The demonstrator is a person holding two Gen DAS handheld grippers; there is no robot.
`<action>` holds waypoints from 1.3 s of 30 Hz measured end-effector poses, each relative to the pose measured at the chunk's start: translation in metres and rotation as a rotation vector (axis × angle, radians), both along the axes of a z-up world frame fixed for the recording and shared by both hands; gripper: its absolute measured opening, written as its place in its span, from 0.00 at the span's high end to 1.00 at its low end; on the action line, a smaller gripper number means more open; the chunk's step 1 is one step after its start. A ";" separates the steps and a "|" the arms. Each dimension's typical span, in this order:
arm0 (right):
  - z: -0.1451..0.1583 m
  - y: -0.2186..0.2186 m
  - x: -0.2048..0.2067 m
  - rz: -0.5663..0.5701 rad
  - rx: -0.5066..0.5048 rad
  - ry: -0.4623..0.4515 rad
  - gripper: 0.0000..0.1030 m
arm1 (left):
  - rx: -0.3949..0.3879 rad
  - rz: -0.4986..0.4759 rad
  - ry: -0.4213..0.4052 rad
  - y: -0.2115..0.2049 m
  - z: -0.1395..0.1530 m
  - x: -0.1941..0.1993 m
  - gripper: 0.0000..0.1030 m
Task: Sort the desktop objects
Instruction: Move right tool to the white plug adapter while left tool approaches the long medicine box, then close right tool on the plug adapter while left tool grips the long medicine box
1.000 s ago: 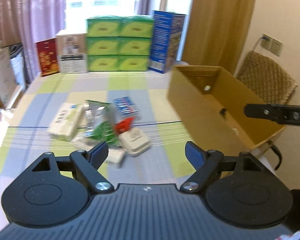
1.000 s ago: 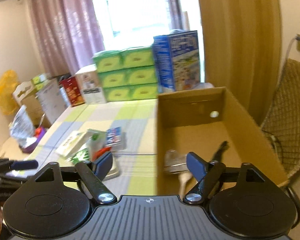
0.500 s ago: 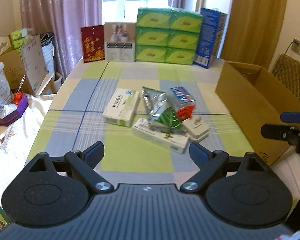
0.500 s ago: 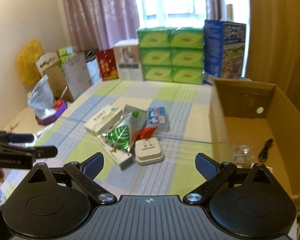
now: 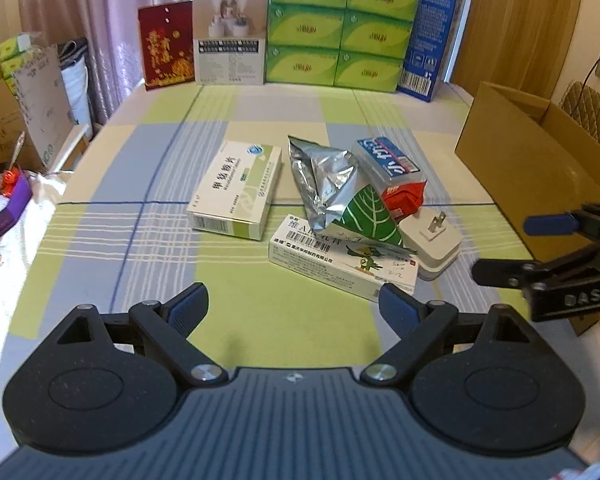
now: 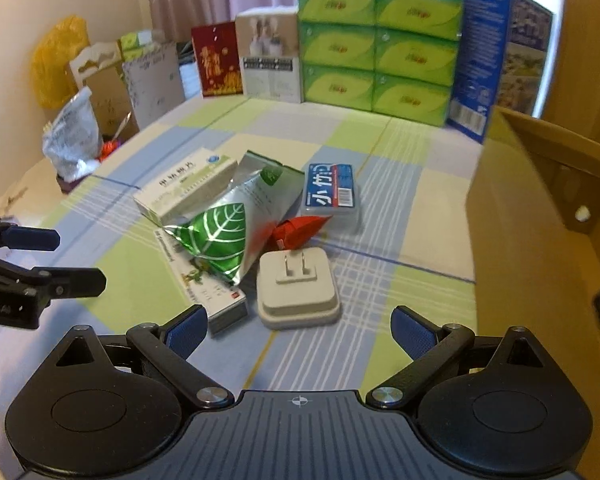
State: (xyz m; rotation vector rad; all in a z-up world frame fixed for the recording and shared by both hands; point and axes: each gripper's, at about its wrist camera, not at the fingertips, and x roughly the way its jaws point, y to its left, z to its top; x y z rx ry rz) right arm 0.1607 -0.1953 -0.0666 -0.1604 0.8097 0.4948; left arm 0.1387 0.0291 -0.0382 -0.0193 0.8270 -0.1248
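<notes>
Checked tablecloth (image 5: 140,240) — both grippers' fingers spread, empty, near white charger (image 6: 298,288).

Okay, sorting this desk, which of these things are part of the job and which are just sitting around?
Part of the job:
white medicine box
foil pouch
long carton
plug adapter
red packet
blue-label case
cardboard box

Just sitting around:
green tissue packs
tall blue box
red card

Pile mid-table (image 5: 100,240): medicine box (image 5: 236,188) left, foil pouch (image 5: 332,188) lying over the long carton (image 5: 340,260) nearest. Plug adapter (image 6: 298,288) right of the carton, touching it; tissue pack (image 6: 332,192) beyond. Cardboard box (image 5: 532,176) at the right edge; stacked packs (image 5: 340,28) along the far edge.
</notes>
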 end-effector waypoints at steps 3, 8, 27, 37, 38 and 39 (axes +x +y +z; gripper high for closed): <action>-0.013 0.008 0.020 0.029 -0.028 0.009 0.07 | -0.004 0.005 0.014 -0.001 -0.010 0.010 0.13; -0.030 0.014 0.044 0.053 -0.045 0.040 0.12 | -0.014 0.001 0.023 -0.005 -0.015 0.020 0.13; -0.036 0.026 0.047 0.135 -0.037 0.093 0.45 | -0.111 0.044 0.093 0.000 -0.026 0.025 0.13; -0.032 0.042 -0.011 0.276 -0.026 0.158 0.45 | -0.141 0.022 0.089 0.004 -0.029 0.019 0.13; -0.032 0.040 -0.015 0.269 -0.028 0.156 0.45 | -0.137 0.019 0.084 0.002 -0.030 0.021 0.13; -0.032 0.038 -0.015 0.248 -0.035 0.149 0.45 | -0.134 0.019 0.078 -0.001 -0.030 0.022 0.13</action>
